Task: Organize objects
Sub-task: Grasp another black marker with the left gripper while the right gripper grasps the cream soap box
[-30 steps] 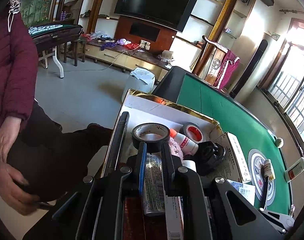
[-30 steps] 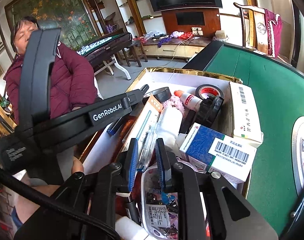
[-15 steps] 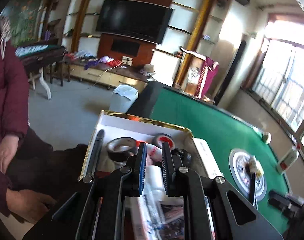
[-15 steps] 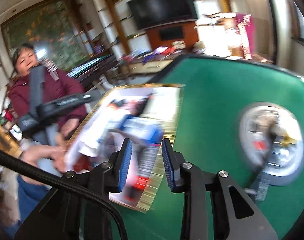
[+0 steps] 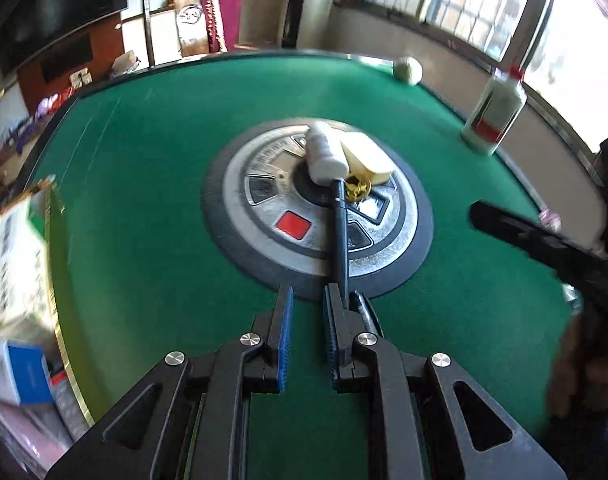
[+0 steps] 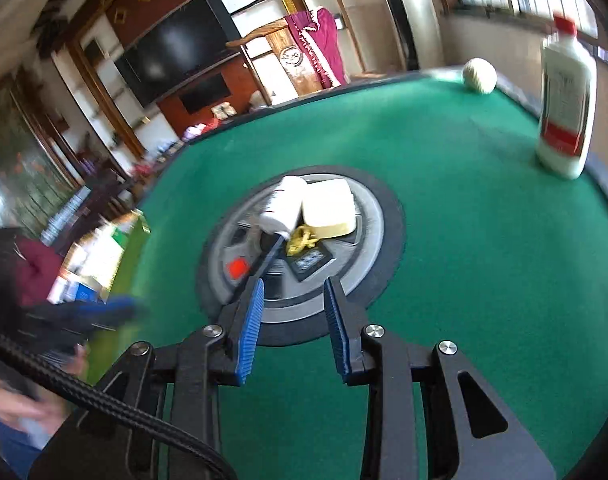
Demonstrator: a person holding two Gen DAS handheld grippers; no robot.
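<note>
Both grippers swung from box to desk centre; left gripper fingers near-together, empty; right gripper fingers spread, empty; next pick likely pen.

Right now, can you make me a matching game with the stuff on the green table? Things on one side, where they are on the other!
Things:
1. black pen
2. white ball
3. tall white bottle with red cap
4. small white bottle

Places:
A. standing upright near the table's edge by the windows
B. lying on its side on the round centre panel, beside a pale box
C. at the far rim of the table
D. stretched across the centre panel, one end at the small bottle

Pairs: 1-D, 2-C, 3-A, 4-B
</note>
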